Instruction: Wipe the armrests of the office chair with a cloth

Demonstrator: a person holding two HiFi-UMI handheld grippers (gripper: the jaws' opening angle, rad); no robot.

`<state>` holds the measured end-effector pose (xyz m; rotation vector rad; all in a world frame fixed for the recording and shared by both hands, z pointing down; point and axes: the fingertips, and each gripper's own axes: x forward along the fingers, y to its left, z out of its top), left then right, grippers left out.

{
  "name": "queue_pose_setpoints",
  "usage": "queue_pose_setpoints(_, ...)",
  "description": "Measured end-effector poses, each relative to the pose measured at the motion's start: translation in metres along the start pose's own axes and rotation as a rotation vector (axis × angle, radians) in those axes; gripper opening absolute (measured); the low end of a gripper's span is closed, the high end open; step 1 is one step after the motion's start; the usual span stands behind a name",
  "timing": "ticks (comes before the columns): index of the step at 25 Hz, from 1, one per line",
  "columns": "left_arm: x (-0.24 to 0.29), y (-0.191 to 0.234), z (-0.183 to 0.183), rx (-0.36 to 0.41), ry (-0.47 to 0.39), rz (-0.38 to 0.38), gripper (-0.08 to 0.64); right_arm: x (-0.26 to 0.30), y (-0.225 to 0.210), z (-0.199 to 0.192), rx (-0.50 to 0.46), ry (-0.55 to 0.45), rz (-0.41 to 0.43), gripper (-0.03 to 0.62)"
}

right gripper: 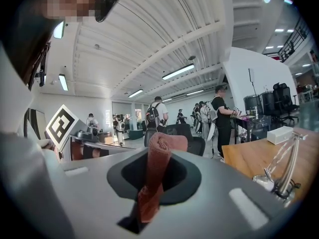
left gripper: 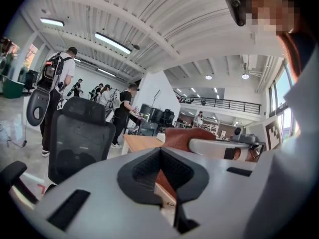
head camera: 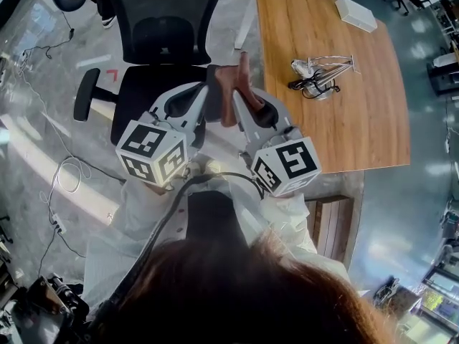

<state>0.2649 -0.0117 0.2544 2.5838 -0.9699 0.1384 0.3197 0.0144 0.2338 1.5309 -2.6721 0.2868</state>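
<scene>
text: none readable | labels, numbers: none | marker cubes (head camera: 153, 153): apparently patterns only

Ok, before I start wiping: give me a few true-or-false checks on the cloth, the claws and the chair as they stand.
1. The right claw is shut on the cloth. True.
2. The cloth lies on the wooden table. False: the right claw holds it up in the air, off the table.
3. In the head view the office chair stands left of the wooden table. True.
4. The cloth is pressed on the armrest. False: that armrest sits apart from the cloth.
</scene>
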Motion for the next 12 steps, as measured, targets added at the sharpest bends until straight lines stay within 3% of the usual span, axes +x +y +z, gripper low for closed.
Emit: queue_pose_setpoints(12,0.0023,0.0001,-0.0015,0.004,0.009,-0.002,0.003,0.0000,0.0001,0.0012,0.010,-0.007,0.003,0.021)
